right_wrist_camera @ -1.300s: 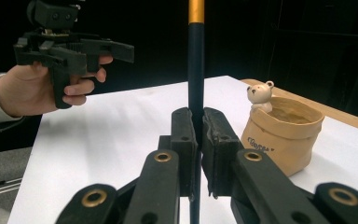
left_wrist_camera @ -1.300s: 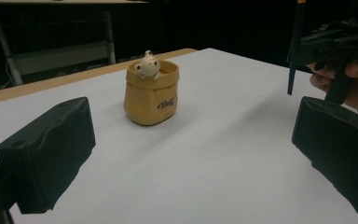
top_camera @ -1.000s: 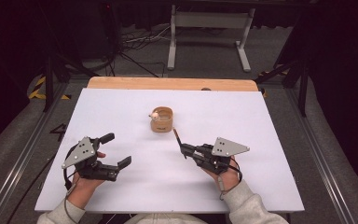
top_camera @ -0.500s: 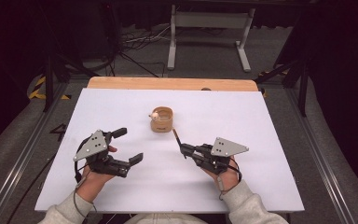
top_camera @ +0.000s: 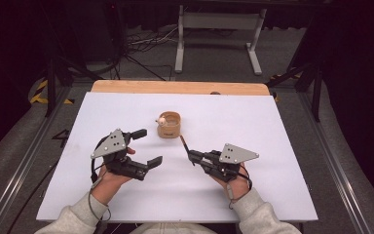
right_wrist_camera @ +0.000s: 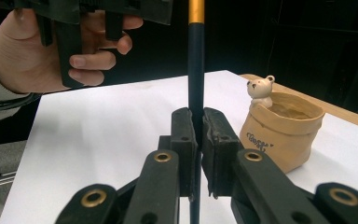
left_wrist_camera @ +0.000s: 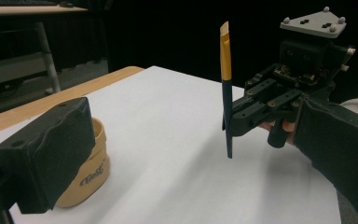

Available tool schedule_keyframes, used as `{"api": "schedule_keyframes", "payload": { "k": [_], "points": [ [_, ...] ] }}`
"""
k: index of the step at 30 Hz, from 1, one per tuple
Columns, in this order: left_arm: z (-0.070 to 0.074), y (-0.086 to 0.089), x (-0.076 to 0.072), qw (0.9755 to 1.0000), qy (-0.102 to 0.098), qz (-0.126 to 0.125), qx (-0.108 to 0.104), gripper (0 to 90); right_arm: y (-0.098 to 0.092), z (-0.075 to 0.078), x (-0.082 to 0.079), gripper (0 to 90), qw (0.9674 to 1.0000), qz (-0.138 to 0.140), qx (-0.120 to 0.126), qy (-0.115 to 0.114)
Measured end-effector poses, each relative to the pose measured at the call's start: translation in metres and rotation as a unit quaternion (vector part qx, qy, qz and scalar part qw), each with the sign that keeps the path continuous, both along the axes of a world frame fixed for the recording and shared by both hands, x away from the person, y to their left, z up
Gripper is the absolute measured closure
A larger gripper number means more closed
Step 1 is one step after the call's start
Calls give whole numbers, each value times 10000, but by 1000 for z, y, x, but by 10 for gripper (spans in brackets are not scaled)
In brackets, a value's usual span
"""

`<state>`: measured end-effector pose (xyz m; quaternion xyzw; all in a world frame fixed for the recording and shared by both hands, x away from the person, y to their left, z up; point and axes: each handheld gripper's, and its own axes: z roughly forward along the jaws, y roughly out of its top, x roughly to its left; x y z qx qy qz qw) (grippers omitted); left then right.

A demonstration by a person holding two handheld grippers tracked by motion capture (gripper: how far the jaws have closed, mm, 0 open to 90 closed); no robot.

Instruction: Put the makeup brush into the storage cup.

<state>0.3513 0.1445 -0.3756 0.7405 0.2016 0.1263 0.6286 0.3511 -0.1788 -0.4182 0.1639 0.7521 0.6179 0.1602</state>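
Brush [left_wrist_camera: 226, 88] is what the work turns on: a slim dark handle with a gold band and a pale slanted tip, pinched between the shut pads of the right gripper [top_camera: 192, 157] and running up past them. Going from the left, the left gripper [top_camera: 147, 146] hangs over the white table [top_camera: 282, 146] with its jaws standing wide apart and nothing between them; in the left gripper view one black pad [left_wrist_camera: 51, 154] sits just in front of a small tan pot [top_camera: 168, 125]. That pot stands a little beyond and between the two sets of fingertips, nearer the left ones. It is shaped like a soft rolled-down bag, with dark script on its side that I cannot read for certain, and a tiny white bear figure [right_wrist_camera: 260, 90] perched at its rim; the inside looks tan, and I cannot tell what else is in it. To the right, the brush stands apart from the pot, its tip pointing towards it in the high view.
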Motion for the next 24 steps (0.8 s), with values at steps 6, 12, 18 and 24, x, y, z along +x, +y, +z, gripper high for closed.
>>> {"api": "schedule_keyframes", "payload": {
  "k": [6, 12, 18, 24],
  "points": [
    [1, -13, 1, 9995, 4, -283, -100, 0, 0, 0, 0, 837, 10000, -3, -8, -4],
    [4, -27, 2, 9989, -19, -465, -29, 1, 1, -1, 0, 837, 10000, 11, -43, -9],
    [4, -39, 3, 9987, 92, -499, -94, 2, 1, 0, -1, 837, 10000, 11, -71, -42],
    [4, -48, 4, 9982, 119, -587, -97, 44, 1, 0, -1, 837, 10000, -5, -82, -51]
  ]
}}
